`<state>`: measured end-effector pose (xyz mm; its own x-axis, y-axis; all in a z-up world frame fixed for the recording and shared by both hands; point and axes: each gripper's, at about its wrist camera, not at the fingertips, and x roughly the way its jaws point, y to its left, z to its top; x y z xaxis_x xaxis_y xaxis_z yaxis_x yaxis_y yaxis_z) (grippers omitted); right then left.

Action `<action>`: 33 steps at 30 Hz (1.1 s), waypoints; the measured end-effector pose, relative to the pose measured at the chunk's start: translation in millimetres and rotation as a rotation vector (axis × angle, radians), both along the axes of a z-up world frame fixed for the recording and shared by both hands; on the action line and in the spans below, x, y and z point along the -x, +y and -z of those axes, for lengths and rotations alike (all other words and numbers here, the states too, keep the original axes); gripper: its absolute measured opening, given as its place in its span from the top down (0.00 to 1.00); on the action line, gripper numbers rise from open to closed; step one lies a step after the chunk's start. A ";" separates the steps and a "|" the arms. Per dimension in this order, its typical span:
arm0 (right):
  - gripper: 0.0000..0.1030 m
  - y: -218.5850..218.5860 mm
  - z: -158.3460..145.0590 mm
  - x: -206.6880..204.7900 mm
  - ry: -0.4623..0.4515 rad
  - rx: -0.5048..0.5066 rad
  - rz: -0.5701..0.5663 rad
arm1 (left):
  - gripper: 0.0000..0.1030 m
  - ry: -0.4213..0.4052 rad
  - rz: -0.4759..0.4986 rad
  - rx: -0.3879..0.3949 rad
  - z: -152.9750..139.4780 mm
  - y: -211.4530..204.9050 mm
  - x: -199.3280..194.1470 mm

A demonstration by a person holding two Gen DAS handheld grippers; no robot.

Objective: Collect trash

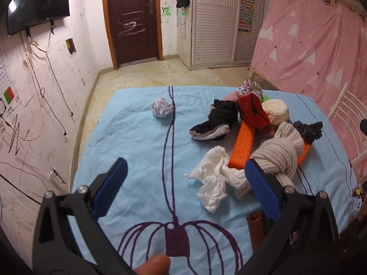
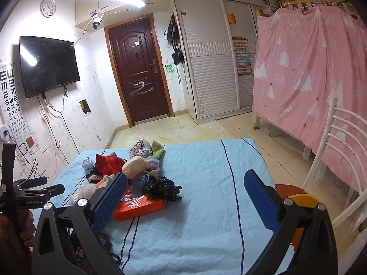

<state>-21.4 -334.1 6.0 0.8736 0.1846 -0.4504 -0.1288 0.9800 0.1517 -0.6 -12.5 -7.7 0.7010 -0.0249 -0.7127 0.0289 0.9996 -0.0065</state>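
Trash lay scattered on the blue sheet (image 1: 137,142): a crumpled paper ball (image 1: 162,107) far off by itself, a white tissue (image 1: 212,183) near, just beside the orange box (image 1: 243,146), and a black plastic bag (image 2: 161,188) resting on that box. The left gripper (image 1: 183,176) hung over the sheet with jaws wide apart, empty. The right gripper (image 2: 185,190) was likewise spread and held nothing.

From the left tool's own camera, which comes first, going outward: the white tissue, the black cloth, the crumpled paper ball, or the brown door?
Measured from the left tool, which is open:
1. White tissue, just ahead, toward its right finger.
2. Black cloth, farther up the bed, right of centre.
3. Crumpled paper ball, beyond that, near the bed's far edge.
4. Brown door, across the room.
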 end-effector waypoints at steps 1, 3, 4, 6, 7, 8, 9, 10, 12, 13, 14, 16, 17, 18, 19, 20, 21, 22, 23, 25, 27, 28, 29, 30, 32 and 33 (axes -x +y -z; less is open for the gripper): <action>0.08 -0.2 0.7 -1.1 0.001 -0.001 0.000 | 0.05 0.001 0.000 -0.001 0.4 -0.7 -0.2; 0.08 -1.1 1.4 -3.3 0.004 -0.003 0.000 | 0.05 0.004 0.000 -0.003 1.7 -1.0 -1.2; 0.08 -0.9 1.7 -4.6 0.005 -0.005 0.000 | 0.05 0.006 -0.001 -0.003 2.6 -1.1 -1.6; 0.08 -0.6 1.6 -5.1 0.006 -0.005 -0.002 | 0.05 0.009 0.000 -0.004 4.2 -1.7 -2.5; 0.08 -0.1 1.8 -5.9 0.007 -0.003 -0.002 | 0.05 0.010 0.001 -0.004 4.7 -1.8 -2.7; 0.08 -0.4 1.9 -7.1 0.008 -0.003 -0.002 | 0.05 0.011 0.001 -0.004 5.1 -1.6 -3.3; 0.08 -0.4 2.1 -7.2 0.009 -0.004 -0.002 | 0.05 0.013 0.002 -0.003 5.8 -1.5 -4.1; 0.08 -0.3 2.4 -7.7 0.010 -0.007 -0.002 | 0.05 0.015 0.002 -0.004 6.3 -1.5 -4.6; 0.08 -1.0 2.7 -9.6 0.014 -0.010 -0.003 | 0.05 0.019 0.004 -0.003 7.8 -1.3 -5.4; 0.08 -1.0 3.4 -10.6 0.017 -0.014 -0.004 | 0.05 0.022 0.004 -0.002 8.8 -1.2 -6.1; 0.08 -1.0 4.2 -11.6 0.020 -0.017 -0.006 | 0.05 0.024 0.002 -0.002 9.7 -1.0 -7.0; 0.08 -0.7 5.8 -14.3 0.029 -0.019 -0.008 | 0.05 0.028 0.004 -0.001 11.1 -1.1 -7.4; 0.08 -0.6 6.9 -15.6 0.034 -0.021 -0.010 | 0.05 0.029 0.005 0.000 11.4 -1.1 -7.5; 0.08 -0.6 7.6 -16.6 0.038 -0.022 -0.011 | 0.05 0.029 0.006 0.000 11.5 -1.3 -7.6; 0.08 -0.7 7.7 -17.1 0.039 -0.024 -0.012 | 0.05 0.030 0.006 0.002 11.7 -1.2 -7.7; 0.08 -0.9 7.3 -17.3 0.037 -0.025 -0.013 | 0.05 0.029 0.006 0.002 11.5 -1.5 -7.6; 0.08 -0.9 6.8 -17.3 0.035 -0.024 -0.012 | 0.05 0.029 0.009 0.004 11.8 -1.8 -8.1; 0.08 -0.8 6.8 -17.1 0.033 -0.023 -0.011 | 0.05 0.030 0.011 0.004 12.4 -2.2 -8.6; 0.08 -0.8 7.0 -17.1 0.033 -0.023 -0.012 | 0.05 0.029 0.012 0.004 12.8 -2.7 -8.8; 0.08 -0.7 7.2 -17.0 0.032 -0.022 -0.011 | 0.05 0.030 0.015 0.003 12.9 -2.6 -9.0; 0.08 -0.9 7.0 -17.2 0.034 -0.022 -0.011 | 0.05 0.030 0.014 0.004 12.9 -2.7 -9.1; 0.08 -0.5 6.8 -17.8 0.037 -0.018 -0.013 | 0.05 0.030 0.014 0.004 13.2 -3.1 -9.1; 0.08 -0.5 6.6 -17.7 0.040 -0.014 -0.012 | 0.05 0.030 0.014 0.003 12.9 -2.7 -9.1; 0.08 0.2 6.0 -18.3 0.043 -0.008 -0.012 | 0.05 0.030 0.012 0.002 13.1 -2.7 -9.1; 0.08 1.4 2.9 -17.6 0.043 -0.001 -0.013 | 0.05 0.030 0.010 0.004 13.2 -2.4 -9.2; 0.08 2.0 1.0 -16.5 0.038 0.003 -0.014 | 0.05 0.031 0.006 0.010 13.5 -1.7 -9.7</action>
<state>-5.0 -332.1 5.0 0.8534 0.1952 -0.4834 -0.1367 0.9786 0.1538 9.1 -14.2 -21.2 0.6781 -0.0363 -0.7341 0.0346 0.9992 -0.0174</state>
